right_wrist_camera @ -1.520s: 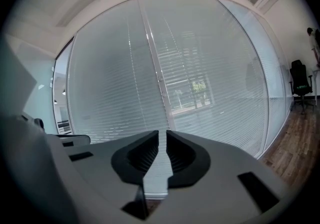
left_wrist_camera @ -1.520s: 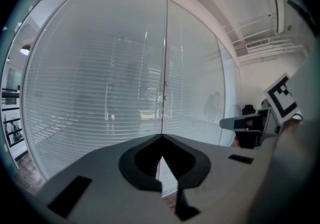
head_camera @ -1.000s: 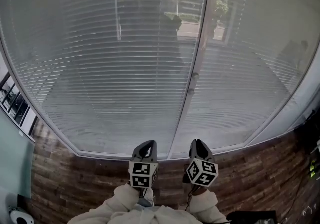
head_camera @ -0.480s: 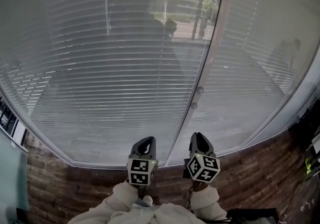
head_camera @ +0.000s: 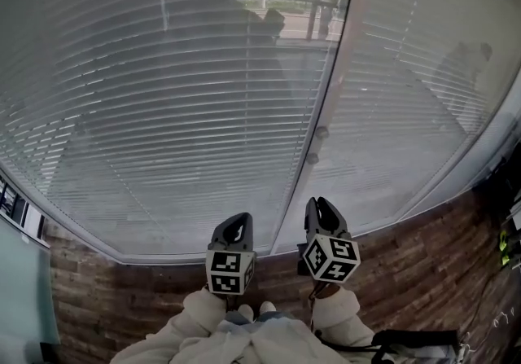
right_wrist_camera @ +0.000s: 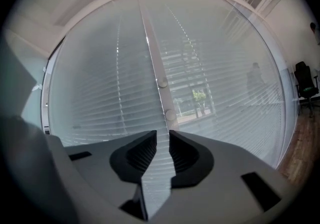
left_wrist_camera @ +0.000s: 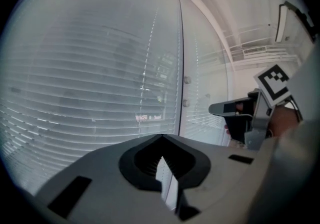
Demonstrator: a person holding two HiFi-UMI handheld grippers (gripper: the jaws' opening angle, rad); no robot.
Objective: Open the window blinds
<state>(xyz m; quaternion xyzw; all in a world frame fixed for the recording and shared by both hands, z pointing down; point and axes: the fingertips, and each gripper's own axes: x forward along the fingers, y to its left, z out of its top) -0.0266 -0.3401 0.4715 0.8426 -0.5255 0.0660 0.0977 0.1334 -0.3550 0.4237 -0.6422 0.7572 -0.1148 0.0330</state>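
Facing the window blinds [head_camera: 163, 110], hanging lowered and filling the head view from 9 through 12 to 3 o'clock. Holding the left gripper [head_camera: 238, 221] at 6 o'clock, jaws meeting tip to tip on nothing. Holding the right gripper [head_camera: 320, 208] just beside it toward 5 o'clock, jaws opening, parting narrowly around nothing. Pointing both toward the frame post [head_camera: 330, 102] at 1 o'clock, touching neither.

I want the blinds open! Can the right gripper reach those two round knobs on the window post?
Probably yes: the right gripper points toward the knobs, its jaws opening and empty, with nothing in between.
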